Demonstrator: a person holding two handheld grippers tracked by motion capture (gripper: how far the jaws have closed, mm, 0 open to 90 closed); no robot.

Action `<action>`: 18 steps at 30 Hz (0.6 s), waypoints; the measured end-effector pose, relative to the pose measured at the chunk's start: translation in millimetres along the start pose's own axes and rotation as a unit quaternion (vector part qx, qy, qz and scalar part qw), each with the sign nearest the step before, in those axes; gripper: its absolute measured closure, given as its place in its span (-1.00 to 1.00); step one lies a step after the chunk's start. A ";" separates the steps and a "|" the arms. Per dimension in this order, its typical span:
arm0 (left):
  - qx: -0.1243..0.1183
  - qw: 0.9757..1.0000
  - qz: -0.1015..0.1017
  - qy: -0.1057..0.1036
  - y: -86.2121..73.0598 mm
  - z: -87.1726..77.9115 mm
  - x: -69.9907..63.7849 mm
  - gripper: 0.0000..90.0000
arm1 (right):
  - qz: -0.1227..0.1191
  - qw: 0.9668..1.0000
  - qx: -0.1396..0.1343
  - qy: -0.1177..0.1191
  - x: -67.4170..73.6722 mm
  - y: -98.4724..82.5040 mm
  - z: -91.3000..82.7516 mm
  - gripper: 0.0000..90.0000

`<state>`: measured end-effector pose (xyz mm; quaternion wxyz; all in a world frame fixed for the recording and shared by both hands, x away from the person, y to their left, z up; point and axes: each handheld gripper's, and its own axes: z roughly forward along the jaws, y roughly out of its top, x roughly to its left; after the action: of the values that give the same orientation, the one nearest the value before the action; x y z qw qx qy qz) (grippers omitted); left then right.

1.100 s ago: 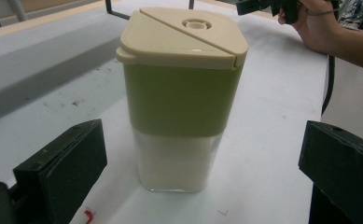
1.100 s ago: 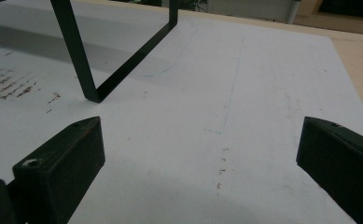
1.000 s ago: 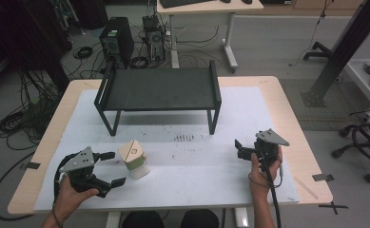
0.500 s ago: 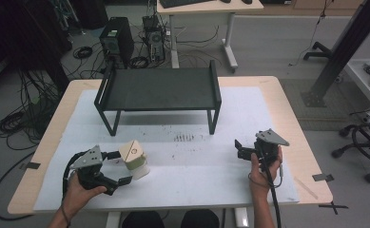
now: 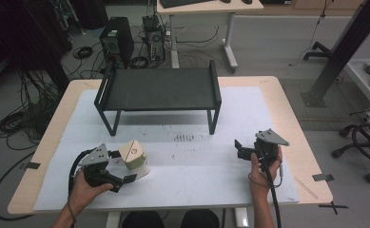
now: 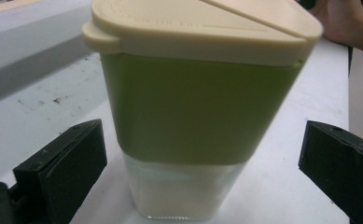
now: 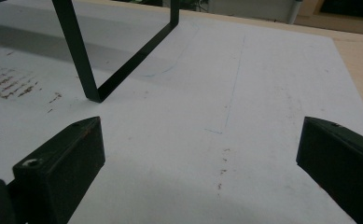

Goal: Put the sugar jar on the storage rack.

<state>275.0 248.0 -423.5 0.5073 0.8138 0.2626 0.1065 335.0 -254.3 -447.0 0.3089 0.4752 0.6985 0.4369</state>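
I had my left gripper [image 5: 119, 170] down near the front left corner of the table [image 5: 287, 111], its jaws spread wide with the container [image 5: 135, 158] standing upright between them. In the left gripper view the container [image 6: 195, 109] sat close in the gap, with a cream lid, a green band below it and a clear base resting on the white sheet [image 6: 282, 186]; neither jaw touched it. My right gripper [image 5: 242, 148] hung over the front right part of the table, jaws apart and holding nothing. The black rack [image 5: 159, 89] stood toward the back edge, and one of its legs [image 7: 79, 56] showed ahead in the right gripper view.
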 end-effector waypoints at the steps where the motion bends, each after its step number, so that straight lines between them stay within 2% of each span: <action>1: -0.002 1.000 -0.001 -0.001 0.6 1.1 0.1 -0.97 | 0.000 1.000 0.000 0.000 0.0 0.0 0.0 -0.98; 18: -0.006 1.000 -0.005 0.009 6.1 14.6 2.0 -0.97 | -0.001 1.000 -0.001 0.001 0.0 -0.1 -0.2 -0.98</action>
<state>285.1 235.7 -425.1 0.5100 0.8088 0.2702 0.1129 334.8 -254.3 -446.9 0.3090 0.4737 0.6990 0.4375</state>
